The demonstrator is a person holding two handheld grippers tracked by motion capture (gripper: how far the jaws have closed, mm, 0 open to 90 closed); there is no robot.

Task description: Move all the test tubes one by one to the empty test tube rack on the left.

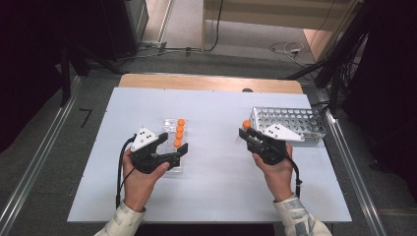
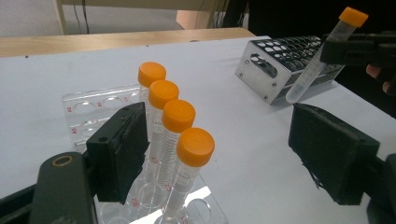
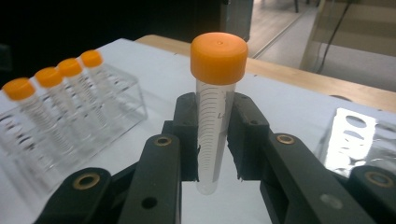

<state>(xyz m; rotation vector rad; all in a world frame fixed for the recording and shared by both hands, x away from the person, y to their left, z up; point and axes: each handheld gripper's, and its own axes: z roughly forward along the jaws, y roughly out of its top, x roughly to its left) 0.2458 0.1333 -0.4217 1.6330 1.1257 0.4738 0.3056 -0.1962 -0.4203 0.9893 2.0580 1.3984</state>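
You can read red well labels on the clear plastic rack (image 2: 88, 109): "A2", "A3", "B2", "C3". The held tube (image 3: 214, 116) carries printed graduation marks; lettering beside them is illegible.

the high view looks forward and down from above the person's side onto the whole white bench (image 1: 216, 187), both forearms entering from the bottom. the left gripper view sits low and close, looking along its own jaws across the bench toward the metal rack (image 2: 280, 65), with the clear rack (image 2: 88, 112) of capped tubes right in front. the right gripper view is nearer still, low over the bench, its jaws close before the lens. all three views share the clear rack (image 3: 116, 102) (image 1: 172, 142); the metal rack (image 1: 290, 123) shows in each too.
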